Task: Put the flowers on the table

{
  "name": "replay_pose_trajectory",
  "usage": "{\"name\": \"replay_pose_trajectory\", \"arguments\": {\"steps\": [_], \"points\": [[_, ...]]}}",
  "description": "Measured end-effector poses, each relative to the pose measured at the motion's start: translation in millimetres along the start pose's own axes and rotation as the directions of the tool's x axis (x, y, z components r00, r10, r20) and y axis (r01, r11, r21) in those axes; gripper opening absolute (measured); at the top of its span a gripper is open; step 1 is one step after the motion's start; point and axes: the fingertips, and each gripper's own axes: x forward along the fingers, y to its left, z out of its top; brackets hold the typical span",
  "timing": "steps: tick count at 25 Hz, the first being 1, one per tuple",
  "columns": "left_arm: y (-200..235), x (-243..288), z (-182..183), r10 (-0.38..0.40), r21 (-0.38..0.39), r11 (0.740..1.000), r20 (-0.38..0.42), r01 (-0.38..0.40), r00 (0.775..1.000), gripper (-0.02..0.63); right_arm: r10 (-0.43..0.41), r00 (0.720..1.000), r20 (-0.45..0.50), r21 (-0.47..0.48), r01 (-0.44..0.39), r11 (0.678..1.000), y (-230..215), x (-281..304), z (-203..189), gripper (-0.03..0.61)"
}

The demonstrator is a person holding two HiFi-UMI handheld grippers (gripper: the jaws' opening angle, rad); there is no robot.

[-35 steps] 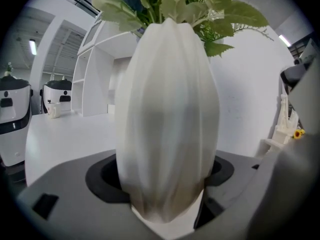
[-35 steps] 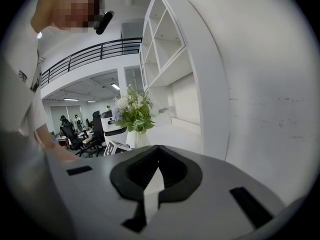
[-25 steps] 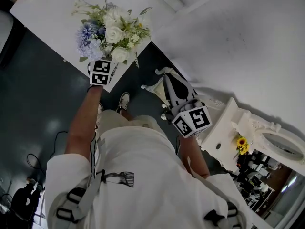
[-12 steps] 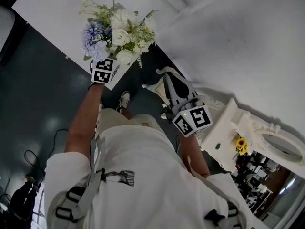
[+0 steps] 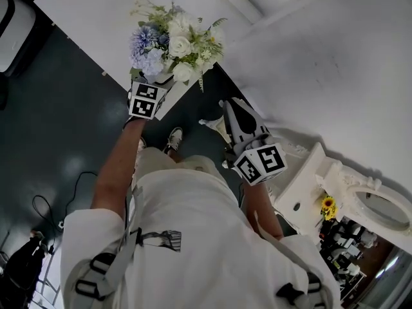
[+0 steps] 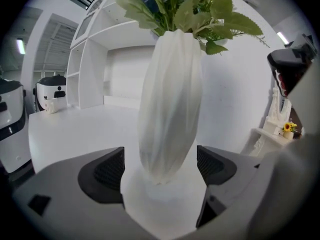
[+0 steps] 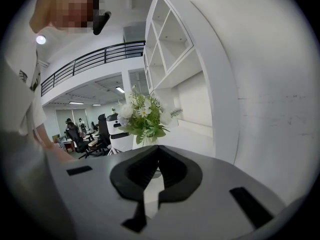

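A bouquet of white and blue flowers (image 5: 170,40) stands in a tall ribbed white vase (image 6: 170,104) on the near corner of the white table (image 5: 90,18). My left gripper (image 5: 161,81) is at the vase's foot. Its jaws have just been opening and now stand wide on either side of the narrow base, with a gap at each pad (image 6: 107,169). In the left gripper view the vase rises upright between the jaws of the left gripper (image 6: 160,166). My right gripper (image 5: 228,103) hangs off the table to the right, shut on nothing. In its own view the right gripper (image 7: 159,156) faces the flowers (image 7: 142,119).
A white wall and an open shelf unit (image 7: 175,69) run along the right. An ornate white console with a small sunflower (image 5: 328,203) stands at lower right. Dark floor lies left of the table. A white machine (image 6: 50,91) sits at the table's far end.
The left gripper and the bouquet have shifted right and slightly up in the head view, further over the table corner. The right gripper has hardly moved.
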Motion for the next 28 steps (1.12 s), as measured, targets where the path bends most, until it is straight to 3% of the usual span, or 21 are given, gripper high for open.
{"name": "replay_pose_trajectory", "arguments": {"steps": [6,9,10,12,13,20,28], "points": [[16,-32,-18,0.056,-0.031,0.998,-0.085,-0.058,0.995,0.436,0.061,0.998,0.025,-0.008,-0.061,0.998,19,9,8,0.010],[28,-55,-18,0.099,-0.063,0.992,-0.086,-0.105,0.991,0.376,0.101,0.994,0.044,-0.010,-0.101,0.995,30,18,12,0.011],[34,-65,-17,0.127,-0.073,0.988,-0.080,-0.133,0.989,0.314,0.115,0.992,0.049,-0.012,-0.114,0.993,34,21,15,0.011],[49,-85,-16,0.195,-0.090,0.975,-0.074,-0.201,0.978,0.097,0.142,0.988,0.061,-0.015,-0.141,0.990,44,28,20,0.011],[56,-96,-16,0.225,-0.100,0.968,-0.073,-0.232,0.972,0.041,0.155,0.986,0.066,-0.018,-0.154,0.988,49,31,22,0.010],[96,-185,4,0.370,-0.193,0.912,0.012,-0.361,0.929,0.014,0.271,0.959,0.081,-0.076,-0.265,0.961,97,55,40,0.011],[135,-296,34,0.558,-0.228,0.821,0.123,-0.524,0.821,0.014,0.369,0.924,0.102,-0.119,-0.357,0.927,151,82,59,0.011]]}}
